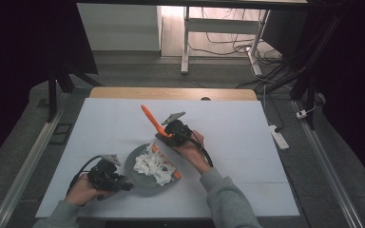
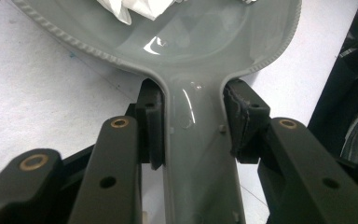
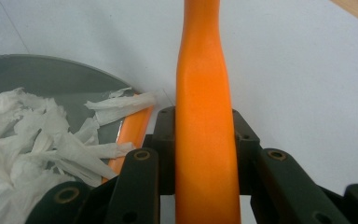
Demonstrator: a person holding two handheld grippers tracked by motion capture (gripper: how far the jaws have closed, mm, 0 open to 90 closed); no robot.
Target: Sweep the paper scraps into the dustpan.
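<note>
The grey dustpan (image 1: pixel 145 175) sits near the tabletop's (image 1: pixel 247 142) front edge, heaped with torn tissue (image 1: pixel 154 165). The left claw (image 1: pixel 123 185) pinches its handle (image 2: pixel 198 154); the right claw (image 1: pixel 167 134) pinches an orange brush (image 3: pixel 205 140), probably the one whose head lies on the pan's rim. A hard sweep could tip the light pan or scatter tissue over the rim.

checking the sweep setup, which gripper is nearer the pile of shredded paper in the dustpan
Right. The right gripper, shut on the orange brush handle, hangs just past the shredded paper at the pan's far edge. The left gripper clamps the grey dustpan handle, farther from the pile.
</note>
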